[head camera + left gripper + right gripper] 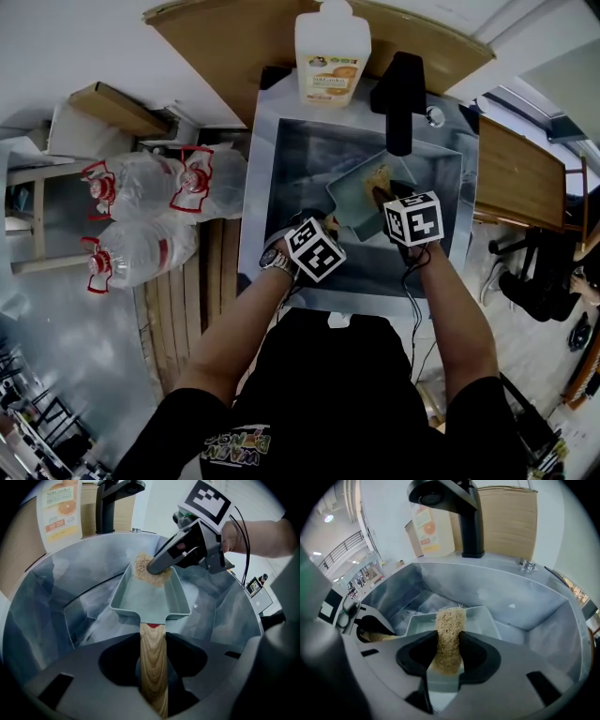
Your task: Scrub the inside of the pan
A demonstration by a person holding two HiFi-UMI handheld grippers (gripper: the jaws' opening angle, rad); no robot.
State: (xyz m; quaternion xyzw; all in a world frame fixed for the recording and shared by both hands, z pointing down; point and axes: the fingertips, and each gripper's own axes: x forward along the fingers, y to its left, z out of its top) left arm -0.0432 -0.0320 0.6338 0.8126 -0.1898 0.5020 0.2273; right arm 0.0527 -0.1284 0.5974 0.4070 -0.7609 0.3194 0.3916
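Note:
A rectangular grey-green pan (pixel 151 597) with a wooden handle (pixel 153 667) sits tilted inside the steel sink (pixel 281 178). My left gripper (pixel 153 677) is shut on that handle. My right gripper (pixel 449 644) is shut on a tan fibrous scrub pad (pixel 449 637). In the left gripper view the scrub pad (pixel 143 569) rests against the pan's far inner end, under the right gripper (pixel 157 566). The head view shows the pan (pixel 361 192) ahead of the left gripper (pixel 328 217) and the right gripper (pixel 386 199).
A black faucet (pixel 398 98) stands over the sink's back edge. An orange-labelled soap bottle (pixel 332 52) stands behind the sink on a wooden board. Clear water bottles (pixel 141 187) lie to the left. A wooden table (pixel 516 178) stands at right.

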